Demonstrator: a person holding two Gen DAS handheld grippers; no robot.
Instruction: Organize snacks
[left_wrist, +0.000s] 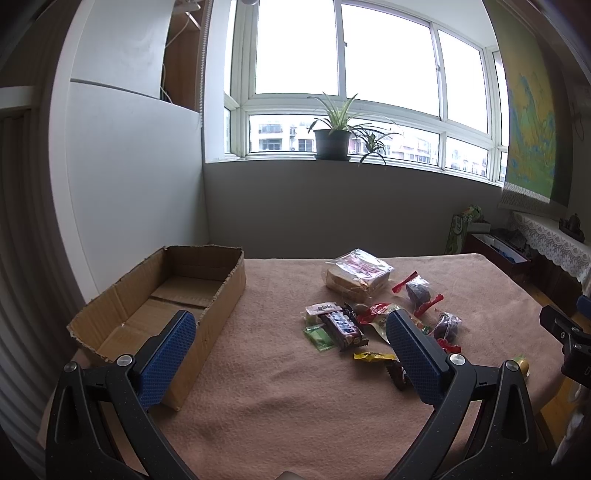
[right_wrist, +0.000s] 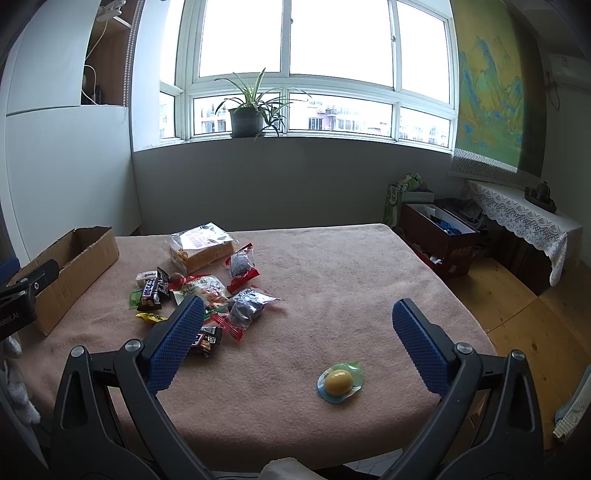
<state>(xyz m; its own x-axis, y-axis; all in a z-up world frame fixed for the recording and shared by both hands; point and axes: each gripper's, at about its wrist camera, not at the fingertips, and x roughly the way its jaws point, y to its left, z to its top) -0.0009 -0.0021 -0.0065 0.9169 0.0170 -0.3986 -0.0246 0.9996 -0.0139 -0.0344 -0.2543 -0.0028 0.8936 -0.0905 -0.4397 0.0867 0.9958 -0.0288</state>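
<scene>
An open cardboard box (left_wrist: 192, 280) (right_wrist: 85, 258) lies at the table's left, nothing visible inside. A pile of wrapped snacks sits mid-table: a bagged bread loaf (left_wrist: 356, 275) (right_wrist: 201, 245), a dark chocolate bar (left_wrist: 341, 326) (right_wrist: 151, 290), a yellow wrapper (left_wrist: 373, 356) (right_wrist: 151, 317), dark plum packets (left_wrist: 419, 288) (right_wrist: 247, 306). A yellow jelly cup (right_wrist: 340, 382) lies alone near the front. My left gripper (left_wrist: 290, 325) is open above the cloth between box and pile. My right gripper (right_wrist: 297, 310) is open, the jelly cup just below its gap.
A pink cloth (right_wrist: 332, 277) covers the table. Behind it is a wall under a window with a potted plant (left_wrist: 334, 138). To the right, on the wooden floor, stand a dark red box (right_wrist: 443, 236) and a lace-covered bench (right_wrist: 524, 218).
</scene>
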